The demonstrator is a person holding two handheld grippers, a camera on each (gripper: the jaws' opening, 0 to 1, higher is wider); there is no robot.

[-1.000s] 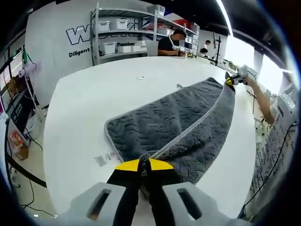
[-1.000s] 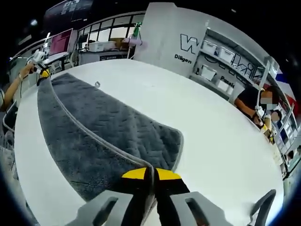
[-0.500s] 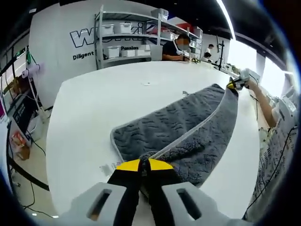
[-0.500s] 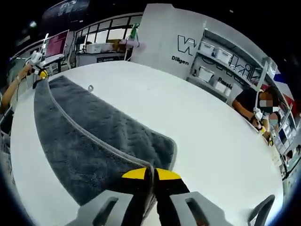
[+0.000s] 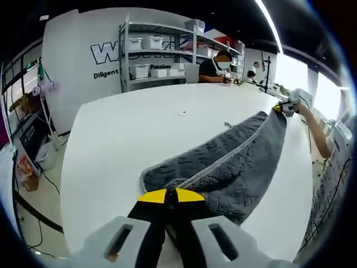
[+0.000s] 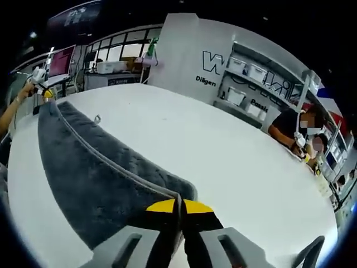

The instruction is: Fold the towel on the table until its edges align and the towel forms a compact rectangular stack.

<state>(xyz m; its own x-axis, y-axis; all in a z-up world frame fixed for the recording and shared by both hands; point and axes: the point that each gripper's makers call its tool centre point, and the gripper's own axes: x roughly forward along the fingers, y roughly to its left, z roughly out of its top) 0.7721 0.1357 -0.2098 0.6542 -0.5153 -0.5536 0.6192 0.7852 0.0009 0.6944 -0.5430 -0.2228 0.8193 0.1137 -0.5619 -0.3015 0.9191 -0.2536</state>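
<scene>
On the white bench (image 5: 111, 134): grey towel (image 5: 234, 162), soft, limp, thick-piled, light. Left tool (image 5: 172, 196) and right tool (image 6: 179, 207) each clamp a piped corner; best hold there.

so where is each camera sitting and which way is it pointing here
Left gripper view: rides the left gripper, looking along the grey towel toward the shelves; the person's arm and right gripper show far right.
Right gripper view: rides the right gripper, looking along the towel the opposite way; the left gripper shows far left.
Shared: the towel, the white table, the shelves, each gripper shut on a towel corner.
</scene>
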